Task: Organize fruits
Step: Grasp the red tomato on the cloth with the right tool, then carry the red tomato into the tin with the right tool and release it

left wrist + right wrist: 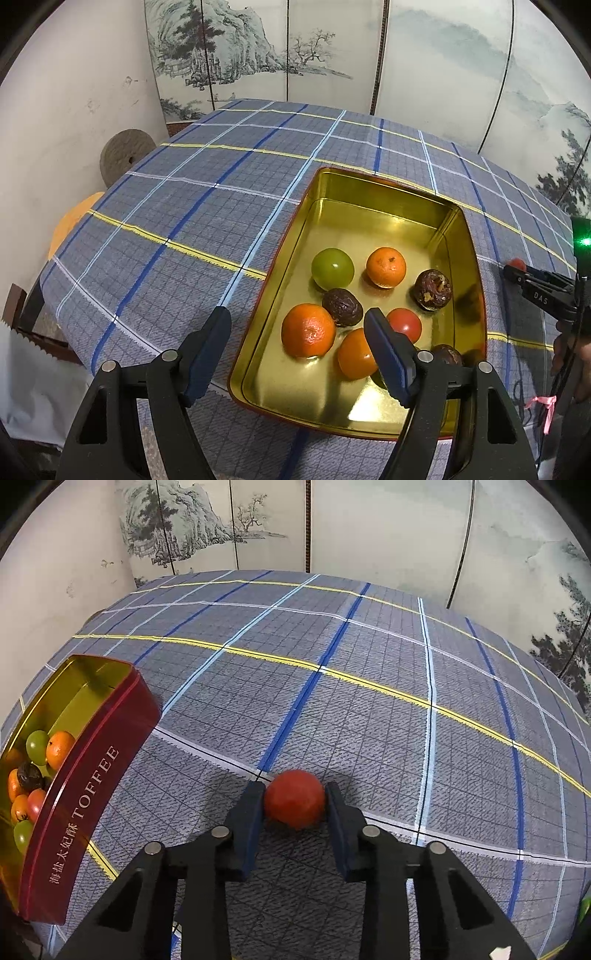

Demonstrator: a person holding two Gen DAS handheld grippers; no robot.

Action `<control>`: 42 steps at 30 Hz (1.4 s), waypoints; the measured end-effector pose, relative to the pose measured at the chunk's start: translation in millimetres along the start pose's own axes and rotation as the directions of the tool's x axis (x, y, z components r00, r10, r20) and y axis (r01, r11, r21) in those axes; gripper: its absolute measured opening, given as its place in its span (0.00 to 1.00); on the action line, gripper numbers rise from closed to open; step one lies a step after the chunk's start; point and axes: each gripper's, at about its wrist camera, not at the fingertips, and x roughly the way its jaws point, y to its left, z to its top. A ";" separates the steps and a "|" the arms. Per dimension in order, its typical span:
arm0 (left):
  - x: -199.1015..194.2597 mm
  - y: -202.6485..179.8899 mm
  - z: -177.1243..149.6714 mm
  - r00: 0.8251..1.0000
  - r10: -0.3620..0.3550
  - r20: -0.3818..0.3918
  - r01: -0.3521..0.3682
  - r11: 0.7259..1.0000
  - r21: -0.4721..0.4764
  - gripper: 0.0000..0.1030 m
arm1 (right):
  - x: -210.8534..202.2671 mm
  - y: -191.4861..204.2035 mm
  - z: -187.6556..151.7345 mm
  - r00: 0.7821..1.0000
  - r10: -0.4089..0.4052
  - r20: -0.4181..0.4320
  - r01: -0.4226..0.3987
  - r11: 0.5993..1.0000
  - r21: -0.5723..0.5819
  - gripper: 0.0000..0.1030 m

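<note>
A gold-lined tin (373,184) with red outer walls marked TOFFEE (92,775) sits on the plaid tablecloth. It holds several fruits: a green one (332,268), oranges (386,267) (308,329), dark wrinkled fruits (433,289) and a red tomato (406,324). My left gripper (297,325) is open and empty over the tin's near left side. My right gripper (294,800) is shut on a red tomato (294,798) resting on the cloth right of the tin; it also shows in the left wrist view (517,265).
The blue plaid tablecloth (369,709) covers a round table. A painted folding screen (295,48) stands behind it. A round stone disc (125,155) and an orange object (74,221) lie beyond the table's left edge.
</note>
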 end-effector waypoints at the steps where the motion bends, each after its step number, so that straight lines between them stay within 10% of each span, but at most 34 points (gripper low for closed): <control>1: -0.3 0.1 -0.2 1.000 -0.003 -0.002 0.003 1.000 0.001 0.73 | -0.4 -0.7 0.1 1.000 0.000 -0.001 0.000 1.000 0.001 0.29; 42: -13.4 17.2 -4.9 0.999 0.043 0.008 -0.042 0.998 -0.037 0.73 | -82.0 61.8 8.1 0.973 0.200 0.115 -0.190 0.978 -0.092 0.28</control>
